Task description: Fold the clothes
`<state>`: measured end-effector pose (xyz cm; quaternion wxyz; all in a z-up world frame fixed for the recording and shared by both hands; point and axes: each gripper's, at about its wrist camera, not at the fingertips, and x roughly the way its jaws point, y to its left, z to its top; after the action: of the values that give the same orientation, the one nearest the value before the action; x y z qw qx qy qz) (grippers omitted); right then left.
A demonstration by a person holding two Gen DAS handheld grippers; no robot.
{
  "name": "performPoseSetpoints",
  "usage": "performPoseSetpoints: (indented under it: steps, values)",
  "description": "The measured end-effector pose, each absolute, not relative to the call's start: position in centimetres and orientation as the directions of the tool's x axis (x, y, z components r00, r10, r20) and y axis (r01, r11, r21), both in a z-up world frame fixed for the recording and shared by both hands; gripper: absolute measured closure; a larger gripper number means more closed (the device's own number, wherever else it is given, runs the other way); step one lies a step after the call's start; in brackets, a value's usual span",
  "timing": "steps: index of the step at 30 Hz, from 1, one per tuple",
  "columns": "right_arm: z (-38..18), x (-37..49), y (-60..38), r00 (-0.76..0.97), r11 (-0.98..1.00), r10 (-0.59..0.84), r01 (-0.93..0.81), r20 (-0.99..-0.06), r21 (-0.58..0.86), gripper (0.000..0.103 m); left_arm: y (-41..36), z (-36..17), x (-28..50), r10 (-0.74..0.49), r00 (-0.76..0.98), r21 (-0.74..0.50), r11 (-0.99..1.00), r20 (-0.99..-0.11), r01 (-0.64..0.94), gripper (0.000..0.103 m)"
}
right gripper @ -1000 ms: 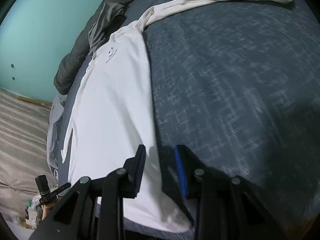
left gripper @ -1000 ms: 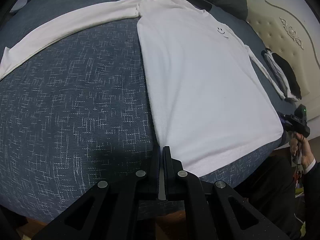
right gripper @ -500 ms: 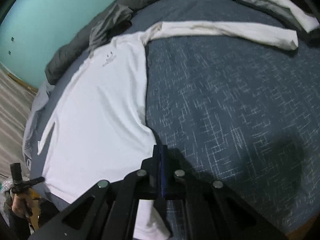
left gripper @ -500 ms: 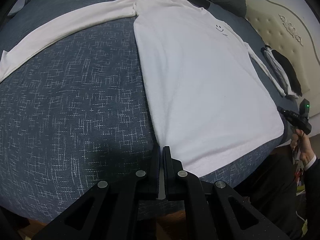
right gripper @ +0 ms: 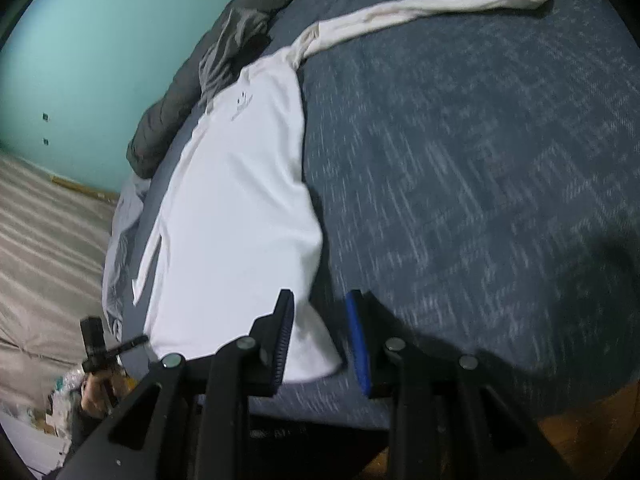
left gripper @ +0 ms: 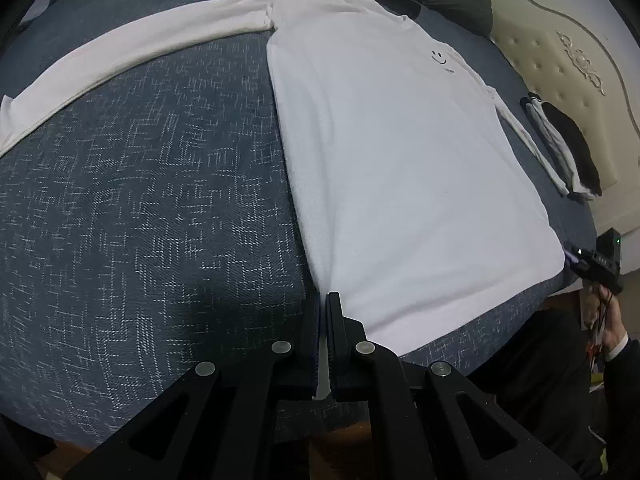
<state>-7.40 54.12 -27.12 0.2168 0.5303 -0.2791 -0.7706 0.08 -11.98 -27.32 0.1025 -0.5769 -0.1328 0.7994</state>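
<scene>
A white long-sleeve shirt (left gripper: 400, 152) with a small smiley print lies flat, front up, on a dark blue bedspread (left gripper: 140, 208). One sleeve (left gripper: 120, 52) stretches out sideways; the other sleeve (left gripper: 528, 140) lies along the body. My left gripper (left gripper: 323, 298) is shut on one hem corner, and a white sliver shows between its jaws. My right gripper (right gripper: 320, 296) is at the opposite hem corner. Its jaws are opening, and the shirt (right gripper: 240, 208) has its corner lying loose between the pads. Each view shows the other gripper small at the far hem corner.
A grey duvet (right gripper: 224, 40) is bunched along the far edge of the bed. Folded dark and white clothes (left gripper: 560, 148) lie beside a cream padded headboard (left gripper: 580, 60). A teal wall (right gripper: 80, 60) and pale striped floor (right gripper: 40, 240) lie beyond the bed.
The right gripper's jaws went from apart to shut to apart again, and its view swung across the bed. The left gripper stayed shut at its corner.
</scene>
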Motion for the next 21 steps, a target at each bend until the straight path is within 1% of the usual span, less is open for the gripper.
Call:
performPoseSetpoints:
  steps: [3,4,5,7,14,17,21]
  values:
    - [-27.7,-7.1,53.9,-0.337,-0.748,-0.635,0.040,-0.695,0.663,0.076,-11.7,-27.3,0.0,0.315,-0.312,-0.328,-0.945,-0.896,-0.011,0.100]
    - [-27.8,-7.2,53.7,-0.339,-0.751,-0.632,0.042,-0.697,0.659,0.082,-11.7,-27.3,0.0,0.311,-0.312,-0.324,-0.946,-0.898,-0.012,0.100]
    - [-27.8,-7.3,53.5,-0.340,-0.755,-0.628,0.045,-0.700,0.655,0.093,-11.6,-27.2,0.0,0.307,-0.313,-0.319,-0.948,-0.899,-0.014,0.100]
    - [-27.6,-7.4,53.0,-0.333,-0.767,-0.617,0.050,-0.713,0.640,0.098,-11.5,-27.0,0.1,0.298,-0.317,-0.309,-0.951,-0.900,-0.018,0.100]
    - [-23.8,-5.9,52.9,-0.343,-0.772,-0.623,0.123,-0.703,0.624,0.099,-12.2,-24.6,0.9,0.302,-0.342,-0.301,-0.952,-0.890,-0.057,0.100]
    - [-24.7,-5.9,52.7,-0.323,-0.800,-0.591,0.112,-0.739,0.590,0.099,-12.4,-24.6,0.8,0.300,-0.329,-0.295,-0.953,-0.896,-0.065,0.100]
    - [-27.3,-6.2,52.6,-0.292,-0.821,-0.560,0.068,-0.775,0.567,0.099,-13.1,-26.6,0.9,0.313,-0.292,-0.319,-0.947,-0.904,-0.029,0.100]
